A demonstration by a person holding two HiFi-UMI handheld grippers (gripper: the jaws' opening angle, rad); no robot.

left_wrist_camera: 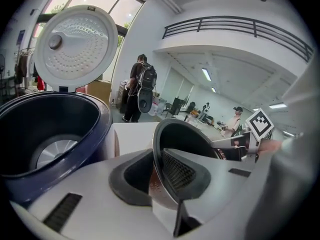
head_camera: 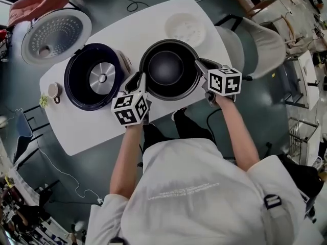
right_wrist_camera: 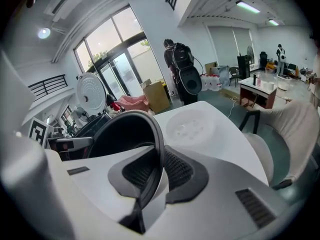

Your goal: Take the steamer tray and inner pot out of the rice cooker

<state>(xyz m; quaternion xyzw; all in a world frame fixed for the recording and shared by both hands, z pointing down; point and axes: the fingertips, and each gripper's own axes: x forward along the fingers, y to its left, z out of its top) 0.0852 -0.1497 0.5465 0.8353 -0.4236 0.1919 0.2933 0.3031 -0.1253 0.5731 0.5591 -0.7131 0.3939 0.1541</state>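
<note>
On the white table (head_camera: 87, 131), the inner pot (head_camera: 166, 68), round, dark inside with a thin metallic rim, stands just right of the open rice cooker (head_camera: 74, 88), perhaps not quite touching down. The left gripper (head_camera: 138, 81) and right gripper (head_camera: 202, 65) each pinch opposite sides of its rim; the white steamer tray (head_camera: 185, 28) lies beyond

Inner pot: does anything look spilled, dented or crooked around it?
Nothing stands out. The inner pot looks empty and undamaged, its rim clamped on opposite sides by the left tool and the right tool. The steamer tray lies flat on the table, and nothing has spilled.
</note>
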